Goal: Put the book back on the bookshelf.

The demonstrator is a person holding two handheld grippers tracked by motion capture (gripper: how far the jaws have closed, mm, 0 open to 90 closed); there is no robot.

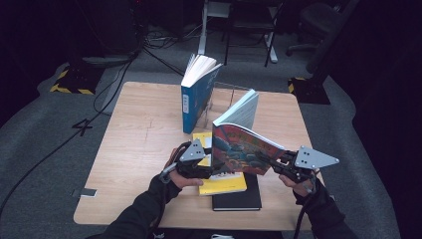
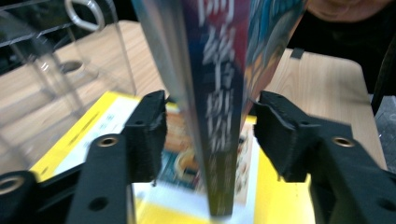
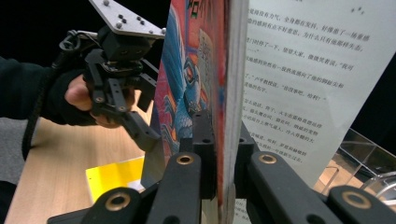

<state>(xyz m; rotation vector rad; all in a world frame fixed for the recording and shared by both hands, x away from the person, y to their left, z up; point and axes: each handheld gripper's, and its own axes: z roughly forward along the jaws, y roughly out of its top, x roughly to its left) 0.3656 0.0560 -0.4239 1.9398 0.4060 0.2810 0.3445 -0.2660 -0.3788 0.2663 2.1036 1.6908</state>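
Black jaws of our right claw (image 3: 219, 154) pinch the colourful book's (image 1: 246, 149) cover; our left claw (image 2: 210, 135) stands wide astride its spine. We should close left squarely before lifting toward the clear stand (image 2: 60, 60).

Table lit from above, surroundings dark — close book (image 2: 219, 93) blurred in the left gripper view.

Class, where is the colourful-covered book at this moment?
In the high view, the colourful book is held upright above the yellow book, between the left gripper and right gripper.
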